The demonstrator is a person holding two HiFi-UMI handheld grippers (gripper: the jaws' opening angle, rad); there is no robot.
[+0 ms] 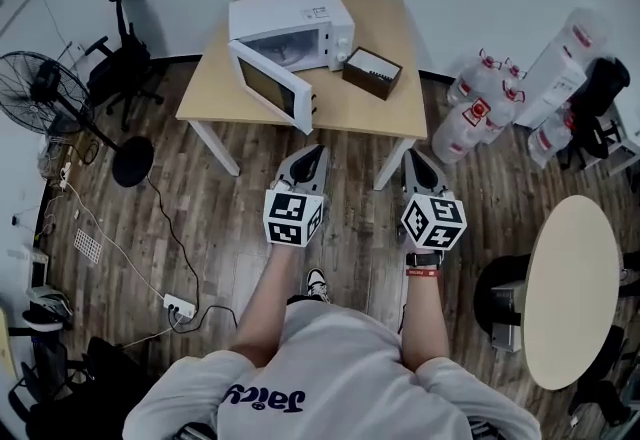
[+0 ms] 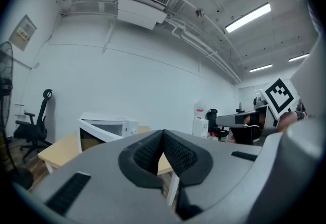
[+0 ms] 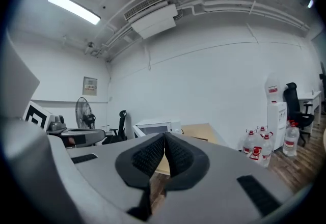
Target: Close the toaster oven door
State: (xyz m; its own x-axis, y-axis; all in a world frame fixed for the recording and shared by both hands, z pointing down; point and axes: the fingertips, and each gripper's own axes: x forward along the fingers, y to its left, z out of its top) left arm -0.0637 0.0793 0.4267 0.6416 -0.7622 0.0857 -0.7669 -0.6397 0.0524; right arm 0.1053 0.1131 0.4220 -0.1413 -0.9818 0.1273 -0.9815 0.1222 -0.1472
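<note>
A white toaster oven stands at the back of a light wooden table. Its door hangs wide open toward the table's front left. In the left gripper view the oven shows ahead at the left; in the right gripper view the oven shows just above the jaws. My left gripper and right gripper are held side by side over the floor, short of the table's front edge. Both are shut with nothing between the pads, and both point level toward the table.
A dark brown box sits on the table right of the oven. Several water bottles stand on the floor at the right. A floor fan and office chair are at the left, a round table at the right, cables and a power strip on the floor.
</note>
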